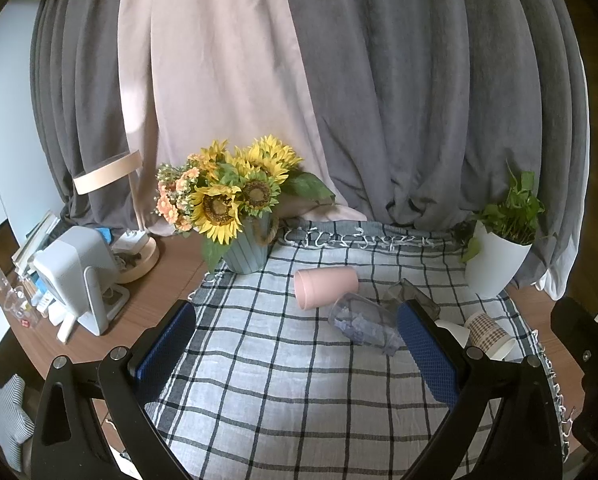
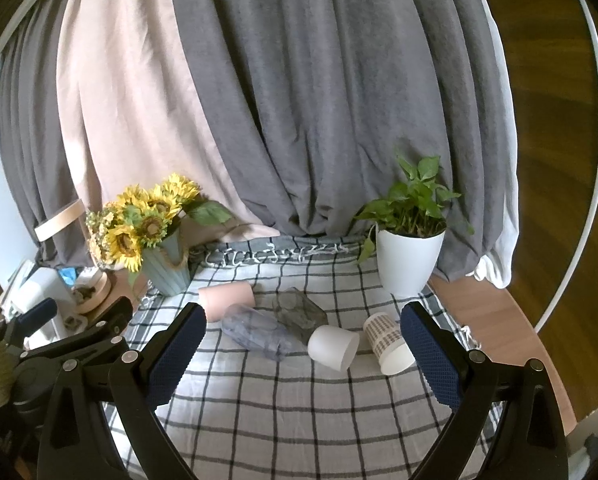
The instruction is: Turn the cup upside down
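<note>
Several cups lie on their sides on the checked cloth [image 1: 283, 392]. A pink cup [image 1: 325, 287] [image 2: 227, 300] lies farthest left. A clear bluish glass [image 1: 363, 326] [image 2: 259, 332] and a grey glass [image 1: 411, 296] [image 2: 299, 310] lie beside it. A white cup [image 2: 333, 347] and a paper cup with a brown check pattern [image 1: 491, 334] [image 2: 389, 342] lie to the right. My left gripper [image 1: 299, 316] is open and empty, above the cloth in front of the cups. My right gripper [image 2: 303, 324] is open and empty, just short of the cups.
A blue vase of sunflowers [image 1: 235, 216] [image 2: 155, 236] stands at the cloth's back left. A white pot with a green plant [image 1: 499, 248] [image 2: 411, 252] stands at the back right. Curtains hang behind. A lamp [image 1: 135, 256], a white device [image 1: 75, 272] and clutter sit on the wooden table at left.
</note>
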